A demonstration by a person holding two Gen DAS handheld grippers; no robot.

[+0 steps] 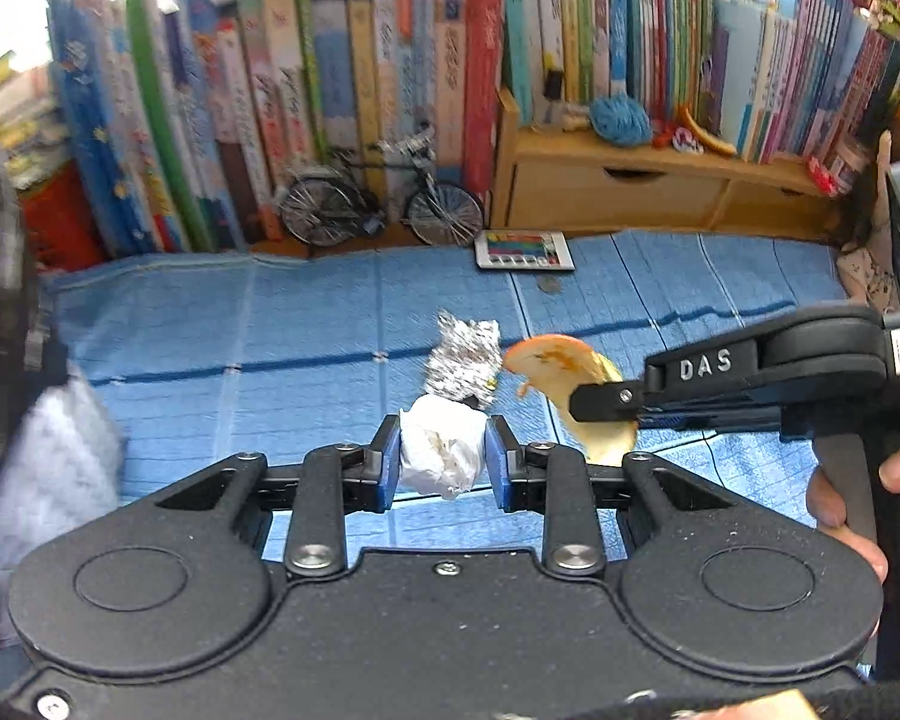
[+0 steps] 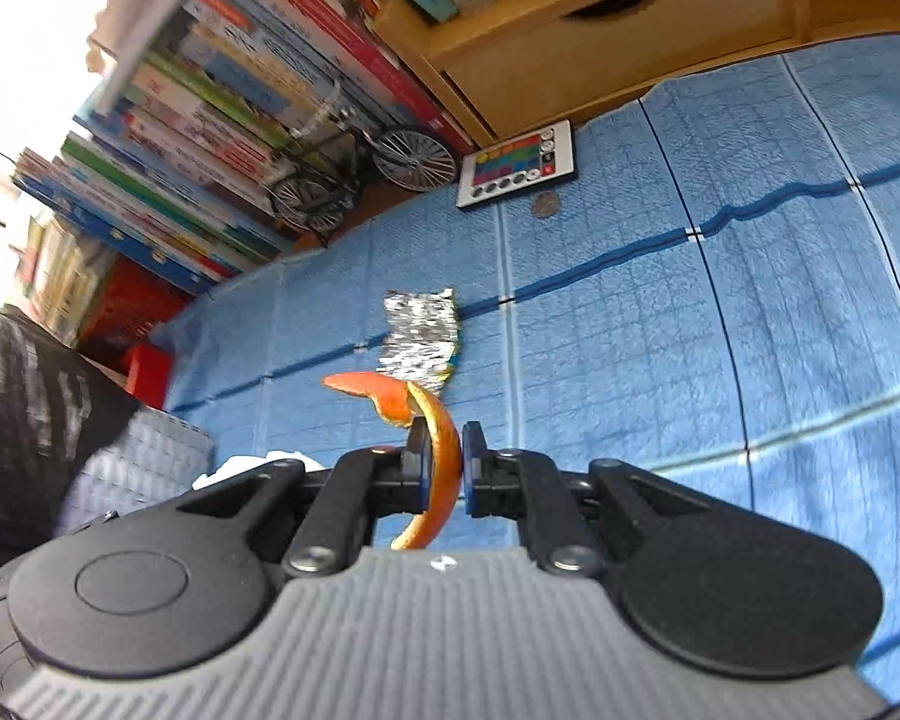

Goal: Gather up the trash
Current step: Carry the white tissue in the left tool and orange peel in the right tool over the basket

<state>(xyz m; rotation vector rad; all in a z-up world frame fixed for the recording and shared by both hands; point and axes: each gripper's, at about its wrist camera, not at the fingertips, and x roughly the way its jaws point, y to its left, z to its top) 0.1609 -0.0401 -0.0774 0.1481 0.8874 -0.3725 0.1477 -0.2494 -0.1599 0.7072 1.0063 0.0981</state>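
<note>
- Left wrist view: left gripper pinching a crumpled white paper wad between its blue pads, wad lifted clear of the blue cloth.
- Directly beyond the wad, along the finger line: crumpled foil, lying on the cloth, long axis running roughly away from the camera, nearer to this gripper than to the other.
- From the right: right gripper clamped on an orange peel, peel just beside the foil, contact not decidable.
- At the left edge: pale blurred mass, possibly a bag or bin; identity unclear.
- Far edge: model bicycle, remote control, wooden shelf; open cloth between these and the foil.

- Right wrist view: right gripper closed on the orange peel, strip curving up and leftward past the fingertips.
- Foil ahead and slightly left on the cloth, free on all sides.
- Grey ribbed container low at the left, white paper showing beside it; judged the likely drop point, both loads needing a leftward carry.
</note>
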